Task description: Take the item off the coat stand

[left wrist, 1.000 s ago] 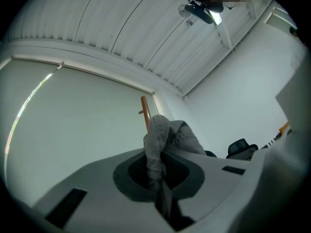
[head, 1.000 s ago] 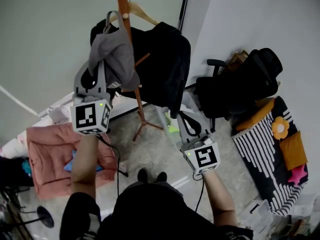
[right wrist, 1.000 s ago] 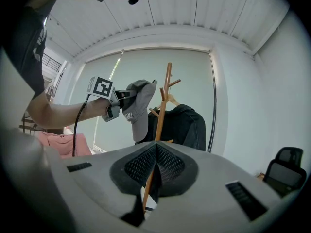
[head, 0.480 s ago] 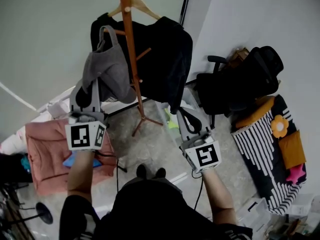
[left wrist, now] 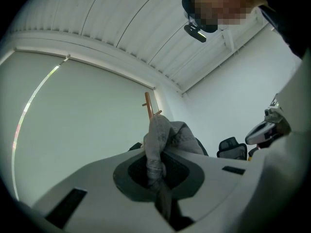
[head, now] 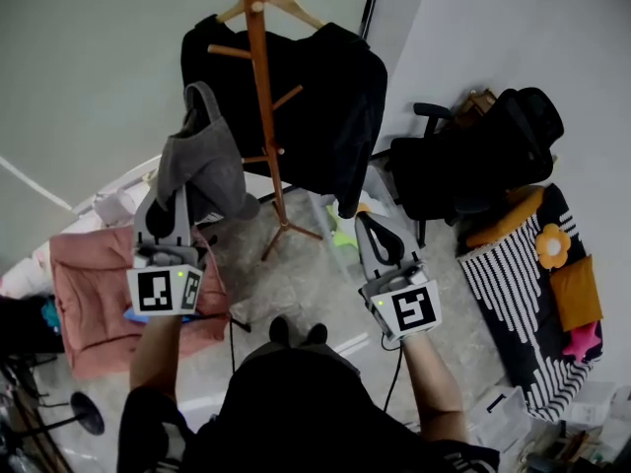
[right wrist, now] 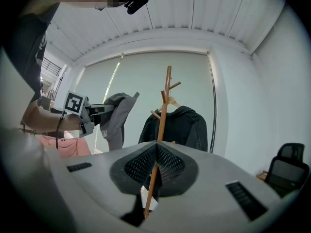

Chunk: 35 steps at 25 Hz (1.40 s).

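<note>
Grey fabric item (head: 205, 161) hangs clamped in the left gripper (head: 180, 197), just beside the brown wooden coat stand (head: 264, 97). The right gripper (head: 373, 227) is closed and empty.

The grey fabric item (head: 205, 161) hangs crumpled, pinched in the left hand-held gripper (left wrist: 156, 174), beside the upright wooden coat stand (head: 264, 116), clear of its pegs.
</note>
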Available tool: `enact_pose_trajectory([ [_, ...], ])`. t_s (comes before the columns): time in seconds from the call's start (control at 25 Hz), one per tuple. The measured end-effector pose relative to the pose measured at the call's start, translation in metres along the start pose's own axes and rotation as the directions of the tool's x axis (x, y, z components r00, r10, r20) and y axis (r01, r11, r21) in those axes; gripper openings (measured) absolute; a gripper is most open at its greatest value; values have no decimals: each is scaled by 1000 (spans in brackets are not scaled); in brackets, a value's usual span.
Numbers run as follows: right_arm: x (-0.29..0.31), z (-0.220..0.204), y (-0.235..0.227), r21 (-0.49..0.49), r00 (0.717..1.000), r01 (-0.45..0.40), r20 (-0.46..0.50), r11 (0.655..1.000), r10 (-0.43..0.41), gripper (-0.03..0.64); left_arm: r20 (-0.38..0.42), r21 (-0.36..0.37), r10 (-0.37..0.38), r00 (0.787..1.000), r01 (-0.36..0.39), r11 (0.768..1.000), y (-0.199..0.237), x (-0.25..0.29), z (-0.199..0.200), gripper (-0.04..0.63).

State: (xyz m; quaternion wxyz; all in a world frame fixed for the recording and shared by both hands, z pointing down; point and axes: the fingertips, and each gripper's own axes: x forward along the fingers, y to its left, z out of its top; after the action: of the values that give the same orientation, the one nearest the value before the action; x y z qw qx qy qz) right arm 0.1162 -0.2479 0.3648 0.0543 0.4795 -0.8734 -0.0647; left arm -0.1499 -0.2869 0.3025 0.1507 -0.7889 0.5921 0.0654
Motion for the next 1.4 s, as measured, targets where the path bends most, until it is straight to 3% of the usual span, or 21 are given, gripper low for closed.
enact_pose_trajectory([
  [0.6, -9, -26, 0, 32, 999, 20, -31, 999, -19, 18, -65, -50, 0, 998, -4, 999, -1, -59, -55, 34],
  [1.4, -19, -89, 15, 42, 992, 88, -96, 995, -84, 18, -129, -51, -17, 991, 10, 999, -25, -101, -108, 34],
])
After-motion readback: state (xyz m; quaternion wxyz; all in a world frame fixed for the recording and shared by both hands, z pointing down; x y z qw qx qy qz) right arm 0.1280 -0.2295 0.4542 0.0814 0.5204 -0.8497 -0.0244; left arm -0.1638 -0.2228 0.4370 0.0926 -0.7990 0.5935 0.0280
